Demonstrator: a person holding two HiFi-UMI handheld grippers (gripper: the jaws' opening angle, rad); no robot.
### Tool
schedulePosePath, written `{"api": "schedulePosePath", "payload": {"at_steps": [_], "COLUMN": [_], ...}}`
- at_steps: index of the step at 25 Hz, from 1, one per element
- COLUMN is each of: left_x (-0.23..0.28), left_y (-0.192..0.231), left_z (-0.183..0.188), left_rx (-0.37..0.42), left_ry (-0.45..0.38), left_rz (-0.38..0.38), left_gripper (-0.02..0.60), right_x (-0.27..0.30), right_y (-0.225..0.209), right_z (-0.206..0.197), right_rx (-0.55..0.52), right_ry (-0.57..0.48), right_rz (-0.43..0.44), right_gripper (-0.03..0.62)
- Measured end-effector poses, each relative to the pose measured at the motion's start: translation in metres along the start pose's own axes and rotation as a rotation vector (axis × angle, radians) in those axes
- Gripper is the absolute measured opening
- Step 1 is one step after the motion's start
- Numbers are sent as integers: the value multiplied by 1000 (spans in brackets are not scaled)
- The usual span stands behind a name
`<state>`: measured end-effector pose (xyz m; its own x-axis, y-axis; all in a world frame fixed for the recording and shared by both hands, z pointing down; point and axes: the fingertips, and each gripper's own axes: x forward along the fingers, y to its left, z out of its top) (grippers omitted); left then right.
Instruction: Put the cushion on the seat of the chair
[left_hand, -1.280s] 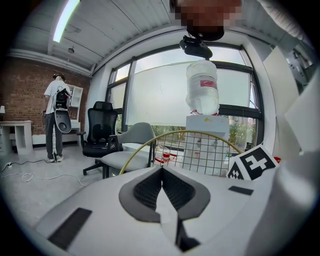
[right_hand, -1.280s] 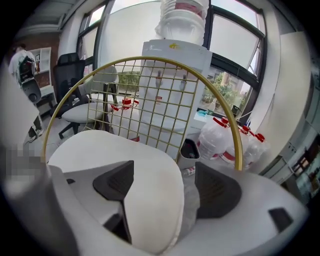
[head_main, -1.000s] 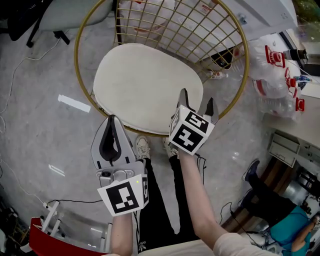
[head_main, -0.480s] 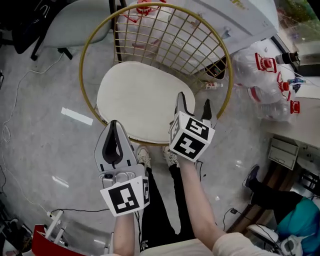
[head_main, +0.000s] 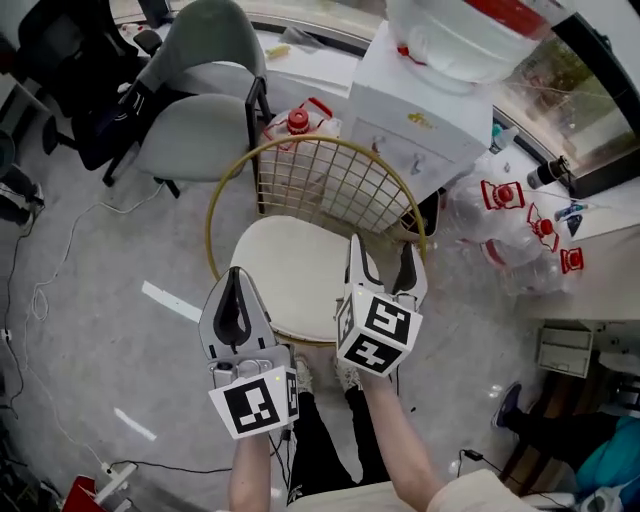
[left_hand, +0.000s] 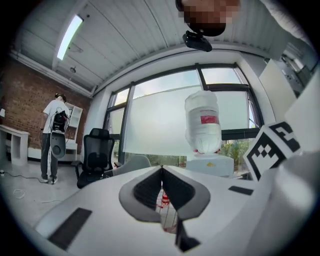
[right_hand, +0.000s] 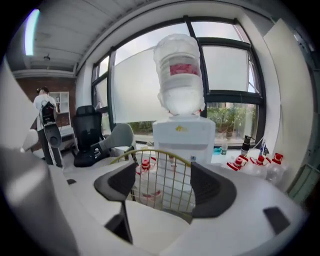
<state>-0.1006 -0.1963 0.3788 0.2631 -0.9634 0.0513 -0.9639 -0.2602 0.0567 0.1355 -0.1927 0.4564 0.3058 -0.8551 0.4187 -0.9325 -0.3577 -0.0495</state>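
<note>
The left tongs (head_main: 235, 274) and right tongs (head_main: 380, 247) have drawn up away from the cushion (head_main: 290, 280).

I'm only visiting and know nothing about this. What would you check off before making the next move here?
1. Cushion on the seat of the gold wire chair: ok.
2. Cushion lying flat: cannot tell; part of its near edge is hidden behind the grippers.
3. Left gripper empty: ok, jaws shut on nothing.
4. Right gripper empty: ok, jaws apart with nothing between them.
5. Room round the chair: not ok; water jugs lie close beside it and a grey chair stands just behind.
</note>
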Motion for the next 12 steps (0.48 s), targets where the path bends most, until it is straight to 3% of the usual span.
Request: {"api": "schedulePosePath", "payload": {"at_steps": [7,12], "left_x": [-4,-28], "left_y": [-5,-18], "left_z": [105,184], "left_rx": [16,4], "left_ry": [-133,-228], "left_rz": [30,34], "left_gripper": [14,14], "right_x": [-57,-122], "right_y": [32,62], "right_z": [132,204], "right_rx": [92,137], "right_ry": [-246,-353], "right_rz": [190,390], "right_gripper": [356,354]}}
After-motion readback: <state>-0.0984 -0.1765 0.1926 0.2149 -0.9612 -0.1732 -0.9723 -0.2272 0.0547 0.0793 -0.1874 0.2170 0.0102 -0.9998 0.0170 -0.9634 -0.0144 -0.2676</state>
